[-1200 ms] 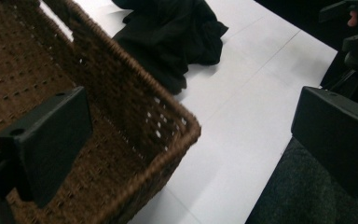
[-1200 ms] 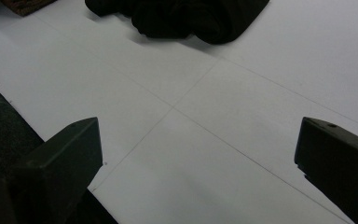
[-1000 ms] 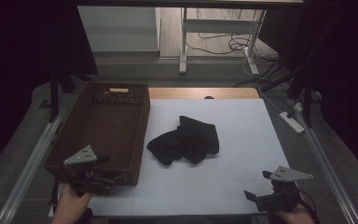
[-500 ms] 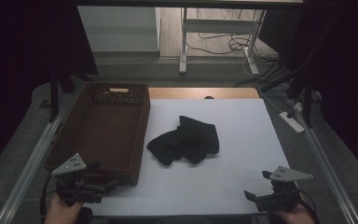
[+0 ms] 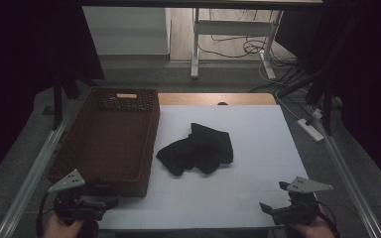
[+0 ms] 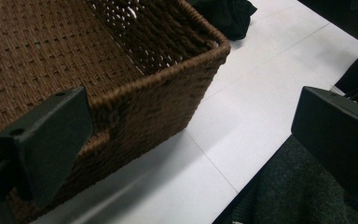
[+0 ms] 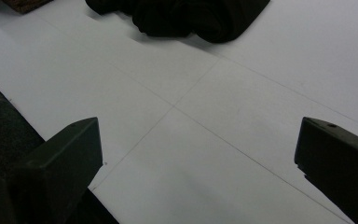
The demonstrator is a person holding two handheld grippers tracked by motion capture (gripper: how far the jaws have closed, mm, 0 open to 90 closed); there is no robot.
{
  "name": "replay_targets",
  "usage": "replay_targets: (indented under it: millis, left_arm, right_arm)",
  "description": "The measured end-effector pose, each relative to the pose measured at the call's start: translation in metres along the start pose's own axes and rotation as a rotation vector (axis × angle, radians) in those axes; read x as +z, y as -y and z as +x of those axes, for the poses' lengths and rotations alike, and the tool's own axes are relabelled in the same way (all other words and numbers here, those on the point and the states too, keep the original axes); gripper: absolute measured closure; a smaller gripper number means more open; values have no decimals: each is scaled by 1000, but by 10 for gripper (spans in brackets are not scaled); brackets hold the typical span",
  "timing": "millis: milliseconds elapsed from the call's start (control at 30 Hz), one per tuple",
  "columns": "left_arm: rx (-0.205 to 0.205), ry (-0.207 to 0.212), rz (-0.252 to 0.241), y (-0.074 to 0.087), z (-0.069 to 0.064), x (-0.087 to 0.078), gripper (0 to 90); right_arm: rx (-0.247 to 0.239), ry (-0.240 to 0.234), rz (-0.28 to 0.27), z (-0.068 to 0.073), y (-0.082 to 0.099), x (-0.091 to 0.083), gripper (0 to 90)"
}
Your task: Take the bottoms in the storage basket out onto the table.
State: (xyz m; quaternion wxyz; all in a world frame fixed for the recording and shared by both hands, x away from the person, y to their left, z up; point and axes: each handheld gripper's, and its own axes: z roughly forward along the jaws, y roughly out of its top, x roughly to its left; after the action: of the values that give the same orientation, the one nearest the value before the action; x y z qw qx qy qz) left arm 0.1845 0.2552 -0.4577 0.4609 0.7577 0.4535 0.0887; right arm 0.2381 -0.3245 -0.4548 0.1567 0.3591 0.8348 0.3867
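Both tools sit back at the near edge of the bench (image 5: 258, 193), so the job ahead looks like a reach for the black garment (image 5: 196, 149), which lies crumpled near the middle of the bench, just beside the wicker basket (image 5: 106, 144) that runs along the left edge. The right hand-held gripper (image 5: 273, 208) waits at the near right corner with its jaws spread wide and nothing between them; the left hand-held gripper (image 5: 106, 201), jaws likewise apart and empty, hovers by the basket's near corner. I'd say the right one has the clearer line. It should come in low, pinch a thick fold rather than a loose edge, and lift high enough to clear the basket rim.
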Motion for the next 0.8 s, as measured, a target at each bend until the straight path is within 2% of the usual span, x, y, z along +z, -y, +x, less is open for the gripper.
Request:
replay_targets:
  millis: [267,567,733,800]
  left_arm:
    - [-1,14,9,12,5,-1,0]
    - [12,-35,52,24,13,2,0]
    - [2,-27,24,27,15,-1,0]
    - [2,-30,26,28,15,-1,0]
  right_arm:
    - [-2,1,1,0,0,0,12]
    - [-2,0,-1,0,0,0,12]
    - [-3,1,2,0,0,0,12]
    - [-3,1,3,0,0,0,12]
